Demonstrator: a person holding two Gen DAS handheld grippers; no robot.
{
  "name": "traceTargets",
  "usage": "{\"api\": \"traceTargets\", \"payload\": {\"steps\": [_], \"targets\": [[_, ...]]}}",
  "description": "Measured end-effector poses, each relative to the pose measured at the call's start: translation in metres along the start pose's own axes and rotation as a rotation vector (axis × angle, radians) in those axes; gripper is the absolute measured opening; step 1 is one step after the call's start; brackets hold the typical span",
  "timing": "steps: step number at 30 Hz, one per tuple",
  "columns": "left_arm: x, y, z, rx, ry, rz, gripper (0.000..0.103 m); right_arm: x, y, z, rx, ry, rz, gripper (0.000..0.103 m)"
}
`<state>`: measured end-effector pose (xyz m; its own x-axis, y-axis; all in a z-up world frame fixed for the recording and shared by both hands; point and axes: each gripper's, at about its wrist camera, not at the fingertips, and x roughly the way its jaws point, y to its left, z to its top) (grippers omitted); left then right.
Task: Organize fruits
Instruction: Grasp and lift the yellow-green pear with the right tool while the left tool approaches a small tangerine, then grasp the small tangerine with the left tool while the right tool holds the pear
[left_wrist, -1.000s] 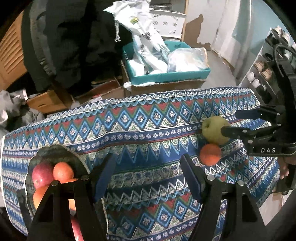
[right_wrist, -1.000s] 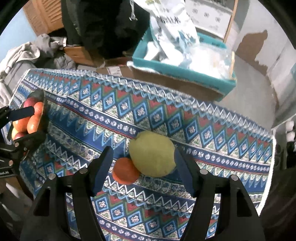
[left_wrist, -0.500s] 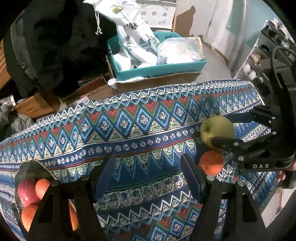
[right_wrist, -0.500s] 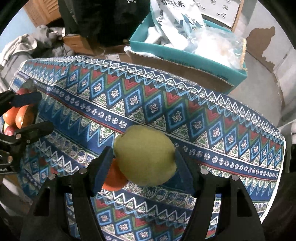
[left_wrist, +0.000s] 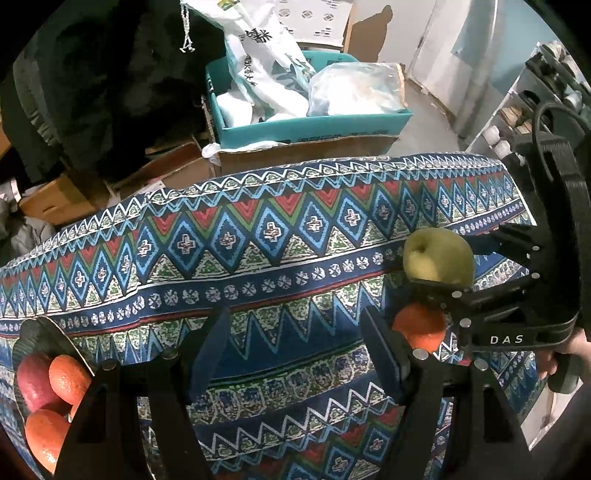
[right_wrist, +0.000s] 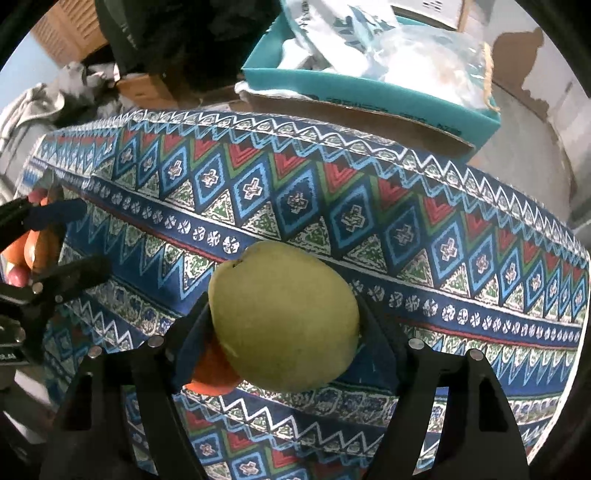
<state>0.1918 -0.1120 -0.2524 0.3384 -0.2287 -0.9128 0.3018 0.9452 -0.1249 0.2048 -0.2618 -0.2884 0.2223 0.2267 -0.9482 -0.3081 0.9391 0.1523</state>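
Observation:
My right gripper (right_wrist: 284, 332) is shut on a green apple (right_wrist: 282, 314) and holds it just above the patterned cloth; the apple also shows in the left wrist view (left_wrist: 437, 256). An orange (left_wrist: 419, 328) lies on the cloth right under it, partly hidden in the right wrist view (right_wrist: 212, 371). My left gripper (left_wrist: 295, 347) is open and empty over the cloth. A dark bowl (left_wrist: 35, 332) at the far left holds oranges (left_wrist: 68, 373) and a red apple (left_wrist: 31, 380).
The table is covered by a blue, red and green patterned cloth (left_wrist: 258, 240). Behind its far edge a teal box (left_wrist: 306, 125) with plastic bags sits on cardboard boxes. Dark clothing hangs at the back left. A shelf rack stands at the right.
My right gripper closed on the green apple and lifted it off the cloth, above the orange. My left gripper moved right, so the bowl slid toward the left edge of its view.

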Motion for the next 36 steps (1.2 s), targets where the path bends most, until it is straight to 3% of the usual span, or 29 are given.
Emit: {"api": "traceTargets", "payload": {"steps": [9,19,36], "targets": [[0.003,-0.023,0.001,0.004,0.010,-0.059,0.074,-0.025,-0.032,-0.023,0.174,-0.047,-0.056,0.076],[0.017,-0.076,-0.007,0.081,0.050,-0.115,0.080,-0.057,-0.072,-0.066,0.331,-0.093,-0.040,0.076],[0.050,-0.091,-0.014,0.089,0.114,-0.096,0.077,-0.063,-0.080,-0.090,0.361,-0.110,-0.041,0.076]]}}
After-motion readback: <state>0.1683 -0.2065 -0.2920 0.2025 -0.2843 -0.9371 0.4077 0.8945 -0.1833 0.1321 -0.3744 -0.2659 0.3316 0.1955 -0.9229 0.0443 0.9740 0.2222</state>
